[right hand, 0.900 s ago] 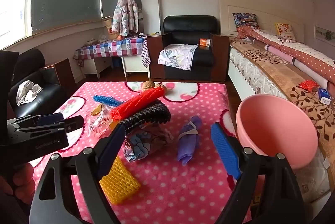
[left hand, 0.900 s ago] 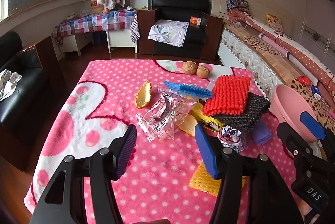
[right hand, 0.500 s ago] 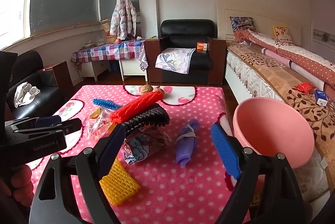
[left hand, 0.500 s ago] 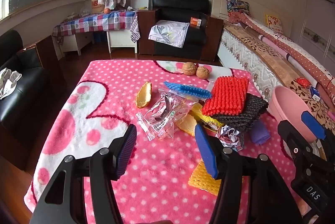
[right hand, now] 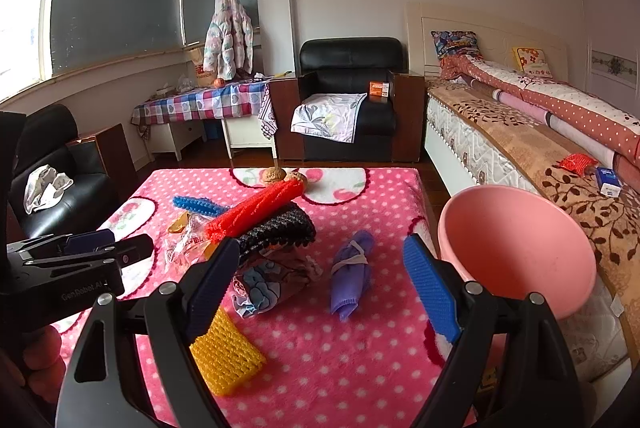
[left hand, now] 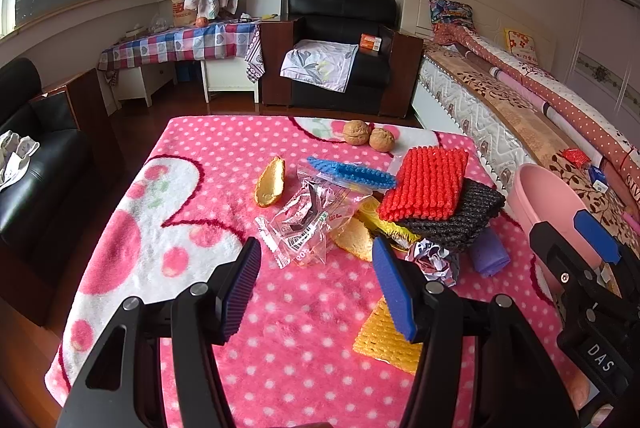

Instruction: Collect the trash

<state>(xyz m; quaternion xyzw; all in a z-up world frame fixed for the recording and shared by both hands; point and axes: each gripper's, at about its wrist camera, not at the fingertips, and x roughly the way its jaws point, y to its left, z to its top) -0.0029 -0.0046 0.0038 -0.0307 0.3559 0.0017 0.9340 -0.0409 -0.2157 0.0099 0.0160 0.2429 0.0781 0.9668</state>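
Left wrist view shows my counter [left hand: 168,228] under a pink dotted cloth, with trash lying in a pile on it. Off its right edge sits the pink bowl [right hand: 516,252], which I think is where the trash should go. It looks empty, so I think I am only starting.

Next biggest are the red foam net [left hand: 426,183] lying on the black foam net [left hand: 460,220], then the clear wrapper [left hand: 308,224], the yellow foam net [right hand: 224,356], the crumpled wrapper [right hand: 268,280] and the purple roll [right hand: 352,272].

My left jaws [left hand: 316,288] are wide open and hold nothing; the clear wrapper lies just past them. My right jaws [right hand: 320,284] are wide open and empty too, above the purple roll.

My next move should be to go down low on one piece, then squeeze gently.
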